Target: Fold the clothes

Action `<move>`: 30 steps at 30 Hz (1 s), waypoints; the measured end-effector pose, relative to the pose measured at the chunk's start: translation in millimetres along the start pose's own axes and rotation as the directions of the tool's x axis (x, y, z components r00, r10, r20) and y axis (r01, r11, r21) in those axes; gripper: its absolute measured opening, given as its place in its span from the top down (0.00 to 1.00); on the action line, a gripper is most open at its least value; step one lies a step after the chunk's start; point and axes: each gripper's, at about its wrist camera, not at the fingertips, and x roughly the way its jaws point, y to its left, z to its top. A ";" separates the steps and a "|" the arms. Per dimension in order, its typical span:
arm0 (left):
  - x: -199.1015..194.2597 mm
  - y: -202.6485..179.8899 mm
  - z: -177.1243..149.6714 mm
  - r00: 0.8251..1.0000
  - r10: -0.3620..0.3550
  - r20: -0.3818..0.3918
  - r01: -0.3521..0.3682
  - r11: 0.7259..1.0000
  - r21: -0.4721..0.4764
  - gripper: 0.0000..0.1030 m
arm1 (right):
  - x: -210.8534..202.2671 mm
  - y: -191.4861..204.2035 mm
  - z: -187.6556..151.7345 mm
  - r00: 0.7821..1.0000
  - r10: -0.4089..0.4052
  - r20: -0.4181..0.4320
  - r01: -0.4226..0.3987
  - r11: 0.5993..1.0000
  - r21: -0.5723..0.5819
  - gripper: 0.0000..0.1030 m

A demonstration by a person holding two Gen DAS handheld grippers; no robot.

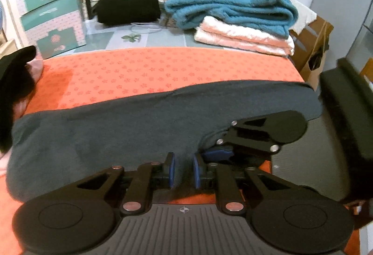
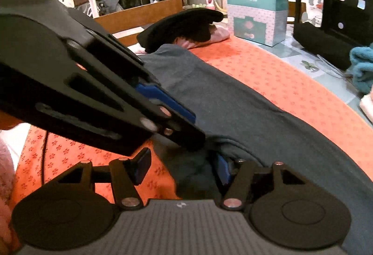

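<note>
1. Up close, left wrist view: the left gripper (image 1: pixel 184 171) has its blue-padded fingers (image 1: pixel 172 170) drawn close together with a fold of the dark grey garment (image 1: pixel 130 129) pinched between them.
2. Same view: the garment lies as a long band across the orange flower-print cloth (image 1: pixel 163 68) covering the tabletop, reaching from the left edge of the picture to the right.
3. Same view: the right gripper (image 1: pixel 223 152) comes in from the right, its blue pad just beside the left gripper's right finger, at the garment's near edge.
4. Same view, behind: a stack of folded towels, teal (image 1: pixel 233 10) over pink (image 1: pixel 242 38), with black items on top; a black rolled bundle (image 1: pixel 128 9); teal-and-white boxes (image 1: pixel 49 5) at the left; a black garment (image 1: pixel 16 82) at the far left.
5. Right wrist view: the right gripper (image 2: pixel 181 170) has its fingers (image 2: pixel 142 168) set apart; the left one stands over bare orange cloth (image 2: pixel 279 82), the right one is tucked into the garment (image 2: pixel 233 101). They are not clamped.
6. Same view: the left gripper (image 2: pixel 177 119) crosses from the upper left, tip down on the garment just ahead of the right gripper.
7. Same view: the garment runs away toward a black-and-pink clothes heap (image 2: pixel 184 26) at the tabletop's far end.
</note>
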 end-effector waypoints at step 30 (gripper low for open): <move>-17.2 209.7 -75.4 0.995 0.092 0.036 -0.038 0.695 -0.718 0.44 | -27.0 88.2 -22.0 0.934 -0.358 -0.018 0.329 0.836 0.440 0.49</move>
